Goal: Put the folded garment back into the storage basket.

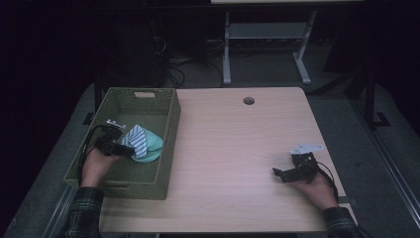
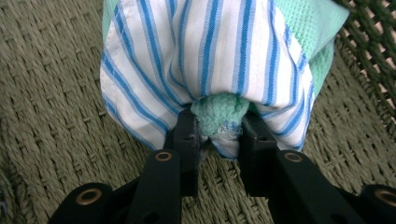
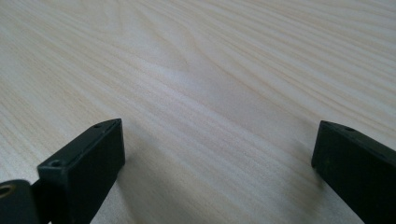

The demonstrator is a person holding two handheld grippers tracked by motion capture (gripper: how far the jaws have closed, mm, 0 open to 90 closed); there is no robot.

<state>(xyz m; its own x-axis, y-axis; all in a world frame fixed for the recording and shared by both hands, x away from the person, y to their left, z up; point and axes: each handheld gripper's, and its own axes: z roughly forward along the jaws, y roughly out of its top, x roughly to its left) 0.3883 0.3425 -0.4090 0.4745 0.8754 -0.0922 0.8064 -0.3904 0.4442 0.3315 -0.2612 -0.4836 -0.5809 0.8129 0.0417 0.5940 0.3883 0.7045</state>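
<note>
One basket [image 1: 168, 144] sits on my table [image 1: 237, 148] at nine o'clock, with two cloths in it: one striped cloth [image 1: 138, 140] over one green cloth [image 1: 154, 145]. My left claw [image 2: 218, 135] pinches both, bunched at twelve o'clock from its tips. My right claw [image 3: 215, 154] rests spread at four o'clock.

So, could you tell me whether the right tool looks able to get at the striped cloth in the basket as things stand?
Probably not directly: the right tool rests open far across the table, the basket wall stands between, and the left tool already grips the striped cloth.
</note>
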